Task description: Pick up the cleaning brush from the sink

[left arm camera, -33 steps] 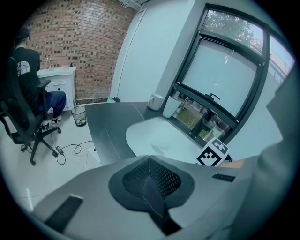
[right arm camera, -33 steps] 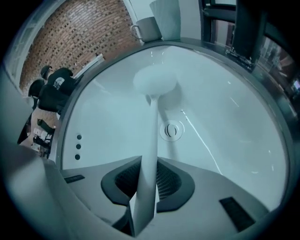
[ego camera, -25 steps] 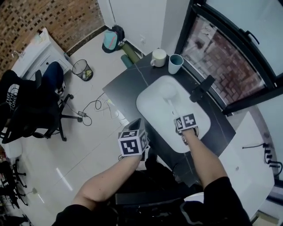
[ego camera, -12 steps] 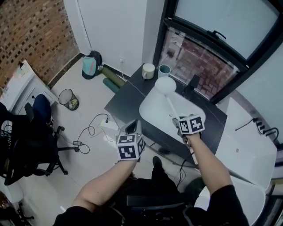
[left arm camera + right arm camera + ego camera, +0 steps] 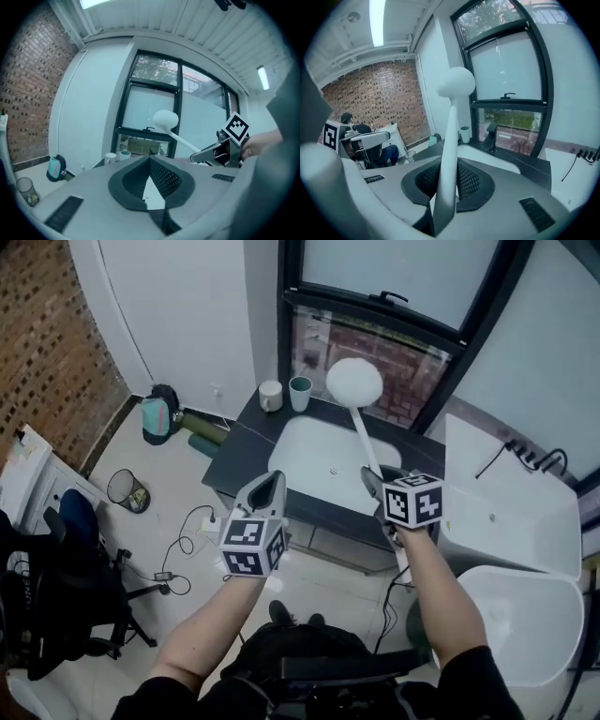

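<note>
Jaws of rt gripper (image 5: pixel 369 476) clamp brush (image 5: pixel 354 382) above sink (image 5: pixel 309 460), white mug (image 5: pixel 271 395) behind.

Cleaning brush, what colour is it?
The brush is white, handle and round head alike; the right gripper view shows it best.

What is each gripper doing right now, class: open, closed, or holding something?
Left gripper: closed, nothing between its jaws.
Right gripper: closed on the handle of the cleaning brush.
</note>
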### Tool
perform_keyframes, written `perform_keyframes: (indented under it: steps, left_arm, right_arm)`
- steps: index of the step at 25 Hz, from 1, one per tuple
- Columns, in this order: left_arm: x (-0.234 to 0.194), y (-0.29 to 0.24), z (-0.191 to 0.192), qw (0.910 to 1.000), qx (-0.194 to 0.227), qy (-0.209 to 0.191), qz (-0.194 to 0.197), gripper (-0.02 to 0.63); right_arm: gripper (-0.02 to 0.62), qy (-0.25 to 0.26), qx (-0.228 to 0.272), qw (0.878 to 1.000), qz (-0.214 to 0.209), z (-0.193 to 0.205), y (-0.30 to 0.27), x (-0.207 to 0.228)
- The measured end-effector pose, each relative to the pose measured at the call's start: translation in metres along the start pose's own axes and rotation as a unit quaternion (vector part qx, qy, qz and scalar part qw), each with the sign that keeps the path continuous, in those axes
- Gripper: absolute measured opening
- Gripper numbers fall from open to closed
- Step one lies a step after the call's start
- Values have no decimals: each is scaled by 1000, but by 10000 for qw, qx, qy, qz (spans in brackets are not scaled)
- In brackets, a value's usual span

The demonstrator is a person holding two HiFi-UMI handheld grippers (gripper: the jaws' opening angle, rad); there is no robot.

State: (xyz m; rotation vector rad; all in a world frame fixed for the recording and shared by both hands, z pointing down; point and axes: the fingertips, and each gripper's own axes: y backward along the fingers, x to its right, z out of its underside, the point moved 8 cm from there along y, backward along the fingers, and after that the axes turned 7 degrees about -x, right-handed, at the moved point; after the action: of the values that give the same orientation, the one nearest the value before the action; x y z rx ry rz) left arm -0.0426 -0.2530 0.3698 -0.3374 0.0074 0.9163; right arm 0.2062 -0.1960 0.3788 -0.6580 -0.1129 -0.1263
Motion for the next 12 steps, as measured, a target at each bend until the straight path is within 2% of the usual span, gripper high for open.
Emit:
perform_keyframes:
  steps: [2, 5, 9, 12]
  left_arm:
    - [24, 30, 3, 9993, 177, -243, 218, -9]
    - [47, 58, 8, 9987, 271, -321, 297, -9]
    - [61, 72, 2, 9970, 265, -479, 538, -9]
    - [67, 97, -3, 9924, 340, -821, 847, -9]
  right_arm:
    - [31, 24, 361, 9992, 152, 16, 44, -15]
    - [31, 42, 739, 9968, 313, 38, 93, -30]
    - [31, -21, 1132, 9920, 561, 51, 132, -51]
    - [31, -33, 1465, 9860, 792, 60, 159, -88]
